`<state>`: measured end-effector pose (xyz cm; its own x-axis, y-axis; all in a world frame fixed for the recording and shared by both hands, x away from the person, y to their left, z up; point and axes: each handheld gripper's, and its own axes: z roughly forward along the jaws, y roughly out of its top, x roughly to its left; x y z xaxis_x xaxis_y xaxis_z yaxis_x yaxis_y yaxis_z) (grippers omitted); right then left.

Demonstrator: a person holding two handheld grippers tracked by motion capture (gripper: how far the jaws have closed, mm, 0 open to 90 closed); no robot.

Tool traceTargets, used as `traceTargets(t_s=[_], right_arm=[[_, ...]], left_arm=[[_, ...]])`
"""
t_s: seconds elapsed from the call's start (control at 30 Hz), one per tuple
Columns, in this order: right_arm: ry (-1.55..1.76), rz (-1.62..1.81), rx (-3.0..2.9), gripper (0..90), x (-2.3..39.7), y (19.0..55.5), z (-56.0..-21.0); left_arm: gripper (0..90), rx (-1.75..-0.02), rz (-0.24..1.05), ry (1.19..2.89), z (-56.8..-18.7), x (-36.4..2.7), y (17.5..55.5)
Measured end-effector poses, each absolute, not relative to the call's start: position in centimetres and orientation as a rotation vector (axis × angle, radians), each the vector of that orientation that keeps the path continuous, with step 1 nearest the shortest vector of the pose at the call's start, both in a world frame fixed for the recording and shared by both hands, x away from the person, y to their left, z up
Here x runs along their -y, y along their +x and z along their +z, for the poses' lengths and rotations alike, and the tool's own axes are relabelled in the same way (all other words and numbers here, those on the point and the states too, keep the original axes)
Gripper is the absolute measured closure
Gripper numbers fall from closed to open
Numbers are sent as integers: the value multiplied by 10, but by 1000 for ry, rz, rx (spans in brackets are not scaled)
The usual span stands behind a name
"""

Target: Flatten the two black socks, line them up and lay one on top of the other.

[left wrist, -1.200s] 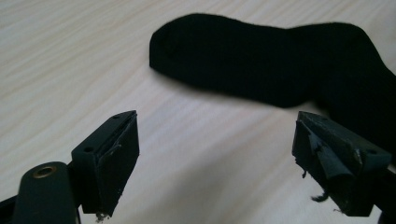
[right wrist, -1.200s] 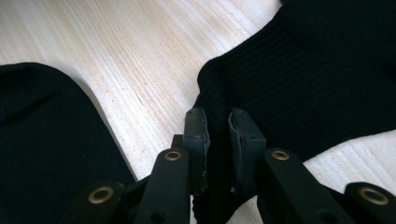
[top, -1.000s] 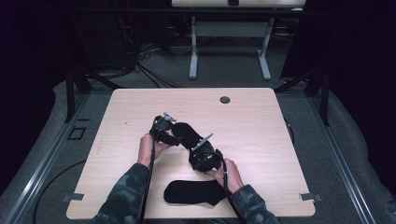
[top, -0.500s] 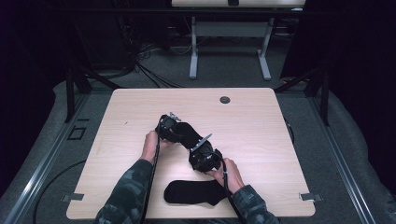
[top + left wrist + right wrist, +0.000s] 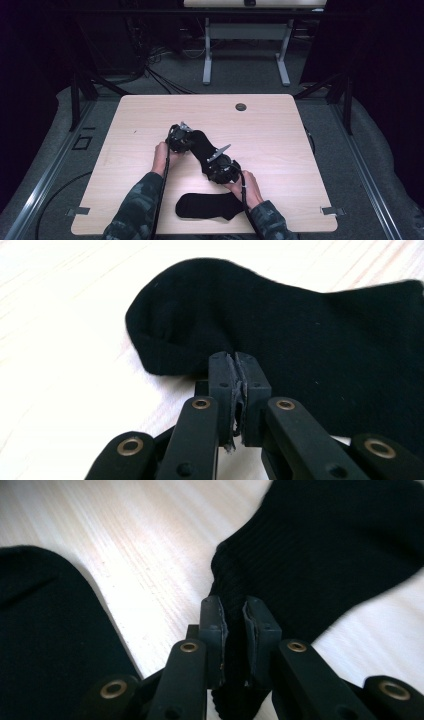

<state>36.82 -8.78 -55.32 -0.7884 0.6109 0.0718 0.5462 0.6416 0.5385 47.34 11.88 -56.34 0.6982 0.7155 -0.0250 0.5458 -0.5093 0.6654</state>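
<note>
The left tongs (image 5: 239,371) have just been closing and now stand pressed together on the near edge of a black sock (image 5: 280,335), with a sliver of its cloth pinched between the pads. The right tongs (image 5: 232,617) are clamped on the other end of the same sock (image 5: 320,545), a fold of ribbed fabric caught between the two black jaws.

From largest to smallest: the pale wooden surface (image 5: 280,125) carries everything, with grey carpet around it and a second desk's legs behind. Near its back edge sits a small round cable hole (image 5: 241,107).

The held sock (image 5: 202,145) lies stretched slantwise at the middle of the surface, running from the left tongs (image 5: 179,139) at its upper left end down to the right tongs (image 5: 220,167) at its lower right end. In the left gripper view its rounded end rests flat on the wood.

A second black sock (image 5: 210,205) lies flat near the front edge, just below the right tongs and apart from the held one; in the right gripper view it shows as a dark shape (image 5: 45,630) at the left.

The person's hands, left (image 5: 161,156) and right (image 5: 247,186), hold the grippers from below, with camouflage sleeves behind them.
</note>
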Motion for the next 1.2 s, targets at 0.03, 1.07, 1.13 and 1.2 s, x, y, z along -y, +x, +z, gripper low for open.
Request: traceTargets(t_s=[0.03,1.07,1.13,1.2], right_arm=[[970,874,-2726,802,93,366,-549],[1009,1112,-2617,796,161,320,-522],[987,1170,-2613,794,165,311,-507],[978,1228,-2596,792,169,305,-492]], left_arm=[[874,-961,328,2232,-559,-122,470],[874,-926,323,2226,-539,-140,343],[874,-900,322,2221,-526,-141,336],[873,-874,320,2220,-513,-141,332]])
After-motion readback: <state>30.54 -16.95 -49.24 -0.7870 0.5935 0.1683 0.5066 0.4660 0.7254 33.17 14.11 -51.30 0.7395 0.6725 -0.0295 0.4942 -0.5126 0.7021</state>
